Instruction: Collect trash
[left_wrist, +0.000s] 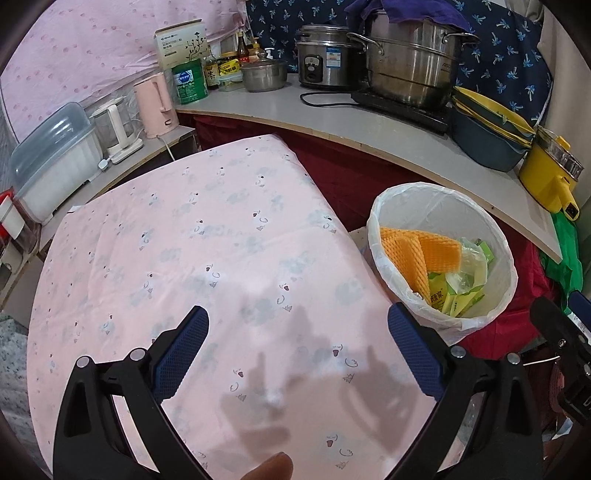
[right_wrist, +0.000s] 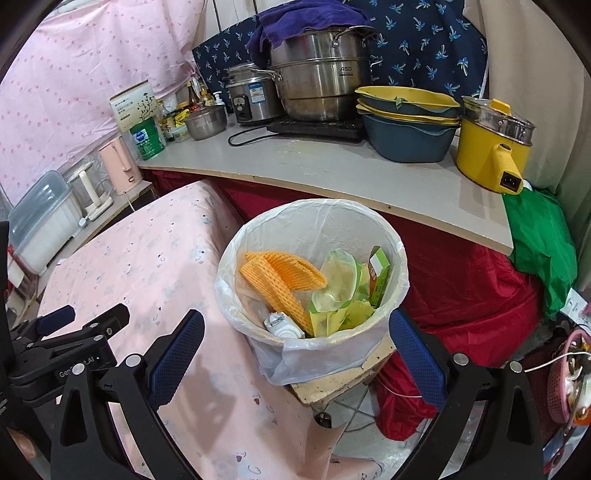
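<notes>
- Here the pink-clothed tabletop (left_wrist: 207, 258) under the left gripper (left_wrist: 297, 350) lies bare, nothing left to pick.
- Ahead of the right gripper (right_wrist: 295, 350) sits the lined bin (right_wrist: 314, 266), close beside the table for short drops.
- Inside it, orange foam netting (right_wrist: 280, 280) and green wrappers (right_wrist: 343, 310) rest.
- Both grippers' fingers (right_wrist: 417, 354) stand spread wide, holding nothing.

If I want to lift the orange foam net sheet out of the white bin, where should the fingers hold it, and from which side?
Probably grip the orange foam net sheet at its upper folded edge, coming from above through the open top of the white plastic-lined bin. That edge leans against the bin wall, standing free above the green wrappers, thin enough to pinch.
</notes>
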